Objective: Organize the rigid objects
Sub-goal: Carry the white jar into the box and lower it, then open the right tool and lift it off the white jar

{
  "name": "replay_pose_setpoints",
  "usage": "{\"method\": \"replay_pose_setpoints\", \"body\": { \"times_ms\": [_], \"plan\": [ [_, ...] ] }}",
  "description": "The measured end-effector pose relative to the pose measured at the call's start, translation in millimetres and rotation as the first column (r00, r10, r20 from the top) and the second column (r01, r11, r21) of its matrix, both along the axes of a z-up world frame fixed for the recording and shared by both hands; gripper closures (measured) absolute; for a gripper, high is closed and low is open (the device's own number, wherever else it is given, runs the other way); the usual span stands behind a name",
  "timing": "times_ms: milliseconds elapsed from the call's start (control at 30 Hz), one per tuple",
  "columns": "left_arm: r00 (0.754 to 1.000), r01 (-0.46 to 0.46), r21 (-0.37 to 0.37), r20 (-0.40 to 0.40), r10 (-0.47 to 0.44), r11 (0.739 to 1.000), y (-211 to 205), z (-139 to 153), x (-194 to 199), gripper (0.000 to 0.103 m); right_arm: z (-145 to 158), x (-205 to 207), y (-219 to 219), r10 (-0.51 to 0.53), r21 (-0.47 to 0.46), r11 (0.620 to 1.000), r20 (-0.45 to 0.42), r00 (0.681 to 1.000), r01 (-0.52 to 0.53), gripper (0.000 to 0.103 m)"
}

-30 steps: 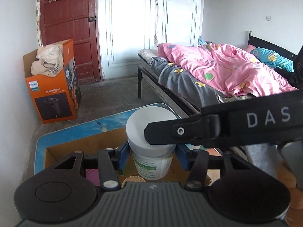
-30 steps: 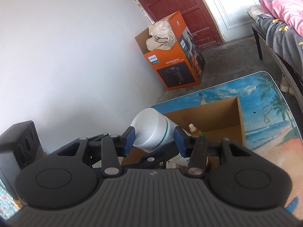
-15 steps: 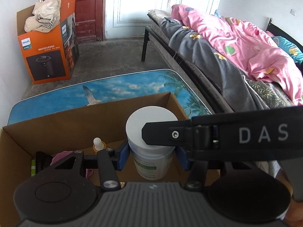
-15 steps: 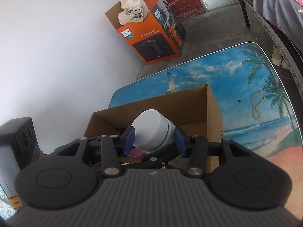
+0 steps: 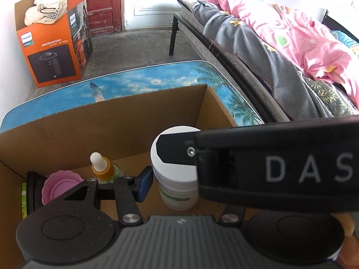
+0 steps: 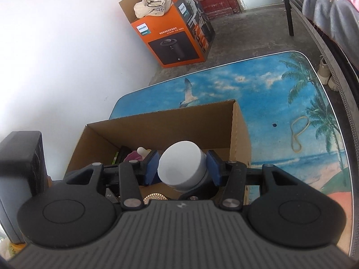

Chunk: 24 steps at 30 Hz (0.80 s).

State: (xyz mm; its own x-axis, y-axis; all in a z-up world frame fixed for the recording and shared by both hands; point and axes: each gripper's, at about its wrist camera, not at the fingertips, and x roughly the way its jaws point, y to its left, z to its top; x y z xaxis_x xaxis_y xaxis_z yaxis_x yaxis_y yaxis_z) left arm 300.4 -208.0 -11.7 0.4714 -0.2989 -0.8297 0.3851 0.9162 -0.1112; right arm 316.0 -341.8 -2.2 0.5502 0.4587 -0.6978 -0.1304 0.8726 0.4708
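While the left wrist view shows the white jar [image 5: 177,168] from the side, standing upright inside the cardboard box [image 5: 125,121] with its green label readable, the right wrist view shows mainly its round white lid [image 6: 180,164] and hides the label. The jar's long axis is vertical and the lid points up. The left gripper [image 5: 172,182] has just been opening: its left blue pad [image 5: 143,186] stands apart from the jar, and the right gripper's black body crosses in front and hides the other side. The right gripper [image 6: 182,168] is closed on the jar, with both blue pads pressing its sides just under the lid. Both grippers point steeply down into the box. Only the left view shows clearly the dropper bottle [image 5: 102,168] and the pink cup [image 5: 59,187] beside the jar. The box rests on the worktop [image 6: 280,85] with a beach picture.
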Motion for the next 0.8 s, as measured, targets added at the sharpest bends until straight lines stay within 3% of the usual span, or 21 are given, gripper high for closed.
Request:
{"method": "replay_pose_setpoints", "body": {
  "times_ms": [200,433,600,667,800],
  "plan": [
    [0.999,0.016,-0.016,0.033,-0.015,1.0,2.6,9.5,-8.0,0.028,10.5,-8.5,-1.6,-0.017,-0.026,0.999,0.039,0.999,0.018,0.056],
    [0.994,0.032,-0.058,0.109,-0.026,0.998,22.1,38.1,-32.2,0.028,48.1,-31.9,-9.4,-0.063,-0.05,0.996,0.142,0.988,0.071,0.054],
    [0.983,0.027,-0.104,0.181,-0.008,0.994,54.8,61.5,-63.0,0.028,85.1,-60.8,0.6,-0.009,-0.057,0.998,0.221,0.975,0.022,0.054],
    [0.981,0.012,-0.092,0.193,0.006,0.996,69.4,65.6,-73.2,0.028,92.7,-69.6,10.5,0.035,-0.067,0.998,0.216,0.976,-0.021,0.054],
    [0.981,-0.027,-0.034,0.193,0.033,0.999,91.7,62.7,-86.3,0.03,84.7,-73.4,41.2,0.155,-0.075,0.986,0.102,0.983,-0.148,0.054]
  ]
}}
